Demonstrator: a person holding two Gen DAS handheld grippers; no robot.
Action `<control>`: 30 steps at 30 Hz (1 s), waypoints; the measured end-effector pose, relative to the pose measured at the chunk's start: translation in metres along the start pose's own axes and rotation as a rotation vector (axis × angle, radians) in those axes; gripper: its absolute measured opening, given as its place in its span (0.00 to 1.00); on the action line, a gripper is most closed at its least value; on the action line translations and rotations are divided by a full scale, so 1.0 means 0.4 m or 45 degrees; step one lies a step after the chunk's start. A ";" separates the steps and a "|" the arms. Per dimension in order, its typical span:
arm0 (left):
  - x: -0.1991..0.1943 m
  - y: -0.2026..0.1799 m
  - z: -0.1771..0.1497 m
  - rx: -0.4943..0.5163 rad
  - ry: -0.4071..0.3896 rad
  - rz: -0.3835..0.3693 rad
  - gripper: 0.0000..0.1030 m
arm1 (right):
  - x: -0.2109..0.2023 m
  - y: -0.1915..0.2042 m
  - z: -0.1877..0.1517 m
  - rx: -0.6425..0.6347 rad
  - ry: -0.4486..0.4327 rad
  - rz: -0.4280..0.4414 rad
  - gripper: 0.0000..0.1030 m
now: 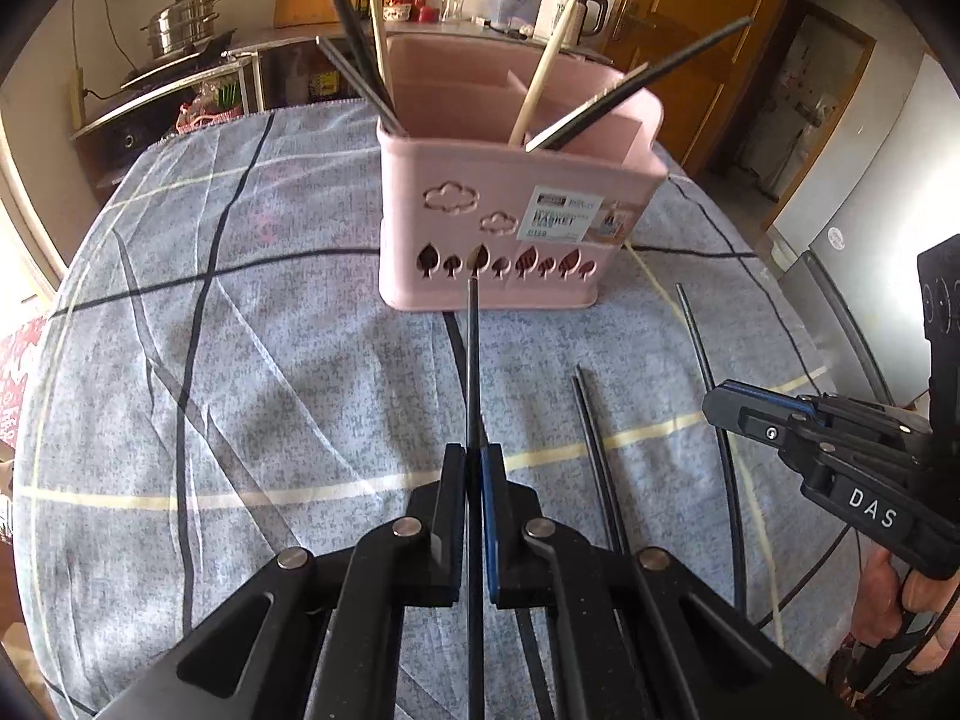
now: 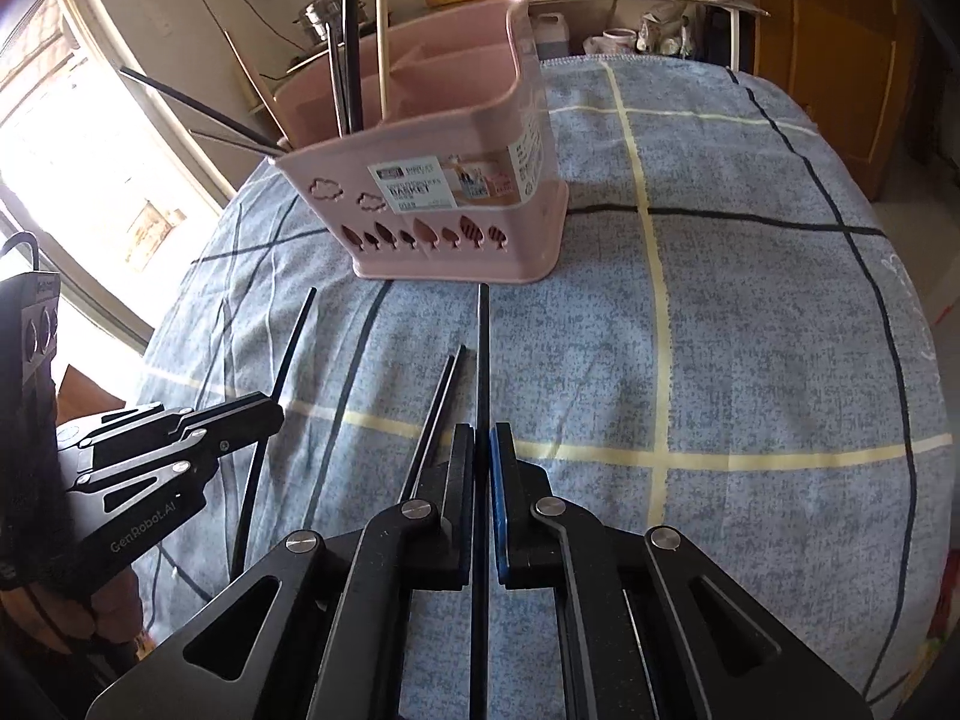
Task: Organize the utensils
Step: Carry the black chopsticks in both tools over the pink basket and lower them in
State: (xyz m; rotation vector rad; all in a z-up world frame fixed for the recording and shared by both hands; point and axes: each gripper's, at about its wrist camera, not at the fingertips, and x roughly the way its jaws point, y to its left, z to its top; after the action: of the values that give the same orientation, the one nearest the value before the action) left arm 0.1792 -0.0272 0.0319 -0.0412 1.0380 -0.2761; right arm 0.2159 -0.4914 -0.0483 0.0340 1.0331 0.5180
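A pink utensil basket point(image 1: 402, 204) point(image 2: 456, 267) stands on the checked cloth and holds several black and pale chopsticks, all leaning outward. My left gripper point(image 1: 473, 450) point(image 2: 279, 411) is shut on a black chopstick point(image 1: 473, 360) point(image 2: 297, 330) whose tip points at the basket's front wall. My right gripper point(image 2: 483, 429) point(image 1: 711, 405) is shut on another black chopstick point(image 2: 482, 348) point(image 1: 696, 336), also aimed toward the basket. Both grippers hover above the cloth, side by side. Between them a pair of black chopsticks point(image 1: 591, 432) point(image 2: 441, 396) lies flat on the cloth.
The round table wears a blue-grey cloth point(image 1: 270, 330) point(image 2: 750, 330) with dark and yellow lines. Behind it runs a counter with a steel pot point(image 1: 180, 24) and a kettle point(image 1: 558, 6). A wooden door point(image 1: 690, 12) and a fridge point(image 1: 870, 210) stand at the right, and a hand point(image 1: 900, 594) grips the right tool.
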 end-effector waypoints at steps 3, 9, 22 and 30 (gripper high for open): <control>-0.052 -0.002 0.032 0.005 -0.068 -0.014 0.05 | -0.043 0.006 0.023 -0.014 -0.065 0.007 0.05; -0.136 -0.014 0.089 0.024 -0.190 -0.027 0.05 | -0.125 0.031 0.069 -0.049 -0.211 0.004 0.05; -0.204 -0.016 0.125 0.072 -0.309 -0.033 0.05 | -0.220 0.063 0.102 -0.108 -0.395 0.014 0.05; -0.239 -0.032 0.070 0.076 -0.297 -0.053 0.05 | -0.242 0.085 0.060 -0.144 -0.387 0.006 0.05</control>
State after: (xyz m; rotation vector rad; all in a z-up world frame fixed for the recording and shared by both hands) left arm 0.1548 -0.0187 0.1288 -0.0400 0.7975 -0.3319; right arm 0.1833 -0.4978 0.0518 0.0142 0.7062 0.5557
